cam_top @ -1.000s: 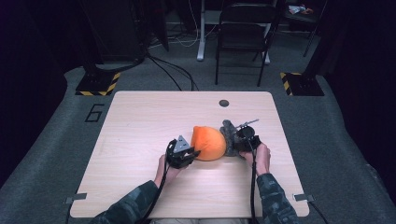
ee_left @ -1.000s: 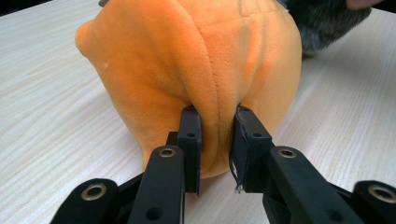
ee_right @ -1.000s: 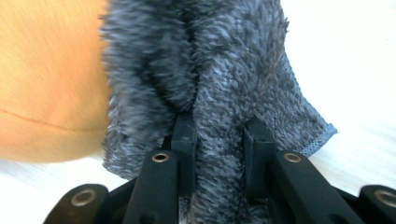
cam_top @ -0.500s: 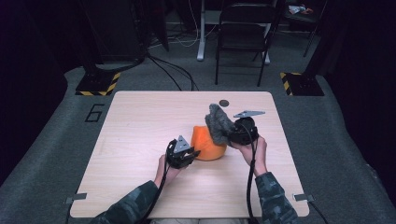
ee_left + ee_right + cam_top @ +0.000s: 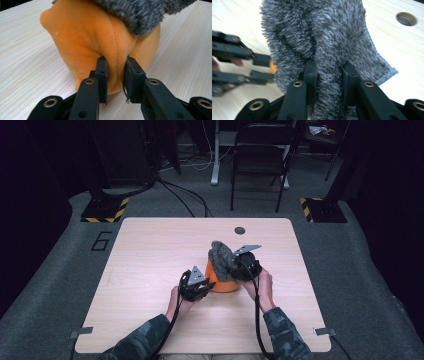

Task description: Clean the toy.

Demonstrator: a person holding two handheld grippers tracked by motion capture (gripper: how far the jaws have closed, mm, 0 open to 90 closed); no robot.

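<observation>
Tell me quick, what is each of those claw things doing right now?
Left gripper: closed, pinching a fold of the orange plush thing.
Right gripper: closed on the grey fluffy cloth, held above the orange one.

Light falls from overhead onto the pale bench [image 5: 150, 270], which shows bright while the floor and room around it sink into near black. The high view is soft and grainy. In the right gripper view the grey cloth [image 5: 319, 45] is sharp, the far gripper at left blurred. The left gripper view's cloth is smeared along its top edge.
</observation>
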